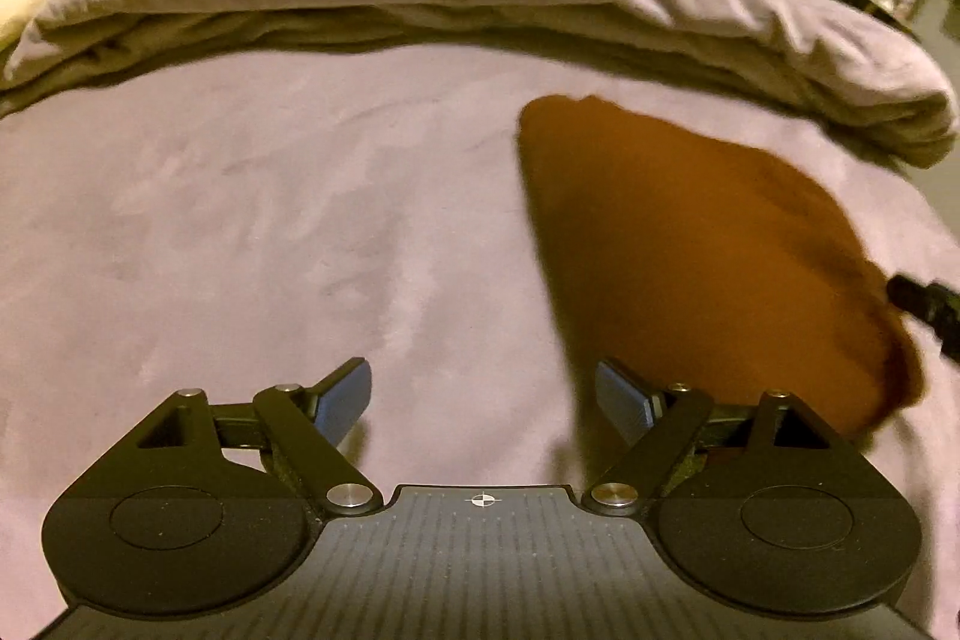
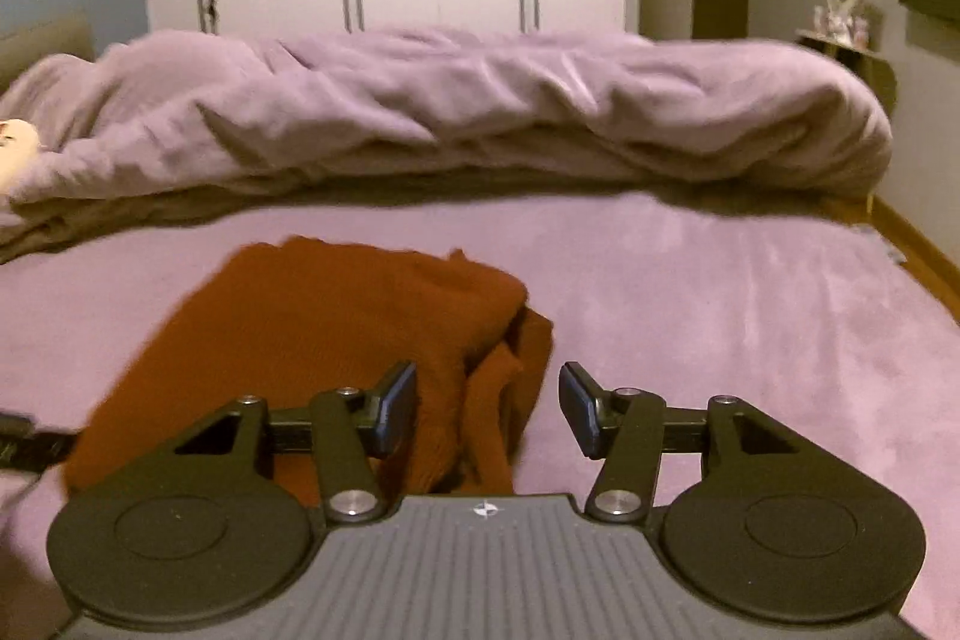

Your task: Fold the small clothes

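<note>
Two tongs: left tongs (image 1: 483, 403) and right tongs (image 2: 487, 409) both spread wide, holding nothing.
Garment: rust-brown garment (image 2: 336, 334) lies crumpled on bed (image 2: 750, 316).
Behind: bunched duvet (image 2: 480, 106) along far edge.

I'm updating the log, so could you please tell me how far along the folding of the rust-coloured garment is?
Done: the rust garment lies on the purple bed sheet, apparently doubled over, with loose layers bunched at its right edge. In hand: nothing; the left gripper and right gripper are both open and empty. Left: tidying that bunched edge and probably a further fold.
</note>
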A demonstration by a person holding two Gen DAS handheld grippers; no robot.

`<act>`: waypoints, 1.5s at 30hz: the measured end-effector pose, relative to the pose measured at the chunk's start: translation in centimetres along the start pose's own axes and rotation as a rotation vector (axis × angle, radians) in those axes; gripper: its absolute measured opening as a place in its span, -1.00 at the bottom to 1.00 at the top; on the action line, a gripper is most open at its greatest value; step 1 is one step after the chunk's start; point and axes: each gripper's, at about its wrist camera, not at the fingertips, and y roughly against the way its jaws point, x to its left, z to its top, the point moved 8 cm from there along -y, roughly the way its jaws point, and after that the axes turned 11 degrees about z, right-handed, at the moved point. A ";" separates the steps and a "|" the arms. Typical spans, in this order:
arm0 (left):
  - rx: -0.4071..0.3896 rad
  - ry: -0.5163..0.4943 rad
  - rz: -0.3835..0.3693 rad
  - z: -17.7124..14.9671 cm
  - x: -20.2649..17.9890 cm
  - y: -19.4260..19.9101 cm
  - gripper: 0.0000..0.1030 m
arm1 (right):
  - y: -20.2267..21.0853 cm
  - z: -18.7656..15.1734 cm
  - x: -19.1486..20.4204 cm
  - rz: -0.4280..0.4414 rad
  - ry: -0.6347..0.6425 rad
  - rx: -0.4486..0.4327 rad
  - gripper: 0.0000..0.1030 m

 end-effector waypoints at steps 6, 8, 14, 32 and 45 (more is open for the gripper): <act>-0.008 -0.100 0.035 -3.4 -1.6 1.5 0.73 | 3.4 -5.1 -0.7 0.130 -0.331 0.037 0.02; 0.018 -0.099 0.012 -4.2 -2.1 1.4 0.74 | 3.6 -7.1 -0.4 0.168 -0.412 0.056 0.01; 0.008 -0.115 0.043 -4.0 -3.8 0.9 0.74 | 3.0 -7.8 -0.4 0.266 -0.574 0.020 -0.20; 0.080 0.058 -0.009 -2.5 -3.0 -0.6 0.65 | 1.0 -7.5 -1.0 0.299 -0.696 0.003 -0.55; 0.091 0.099 0.000 -2.2 -2.5 -0.7 0.69 | 1.1 -7.2 -2.3 0.328 -0.802 -0.023 -0.50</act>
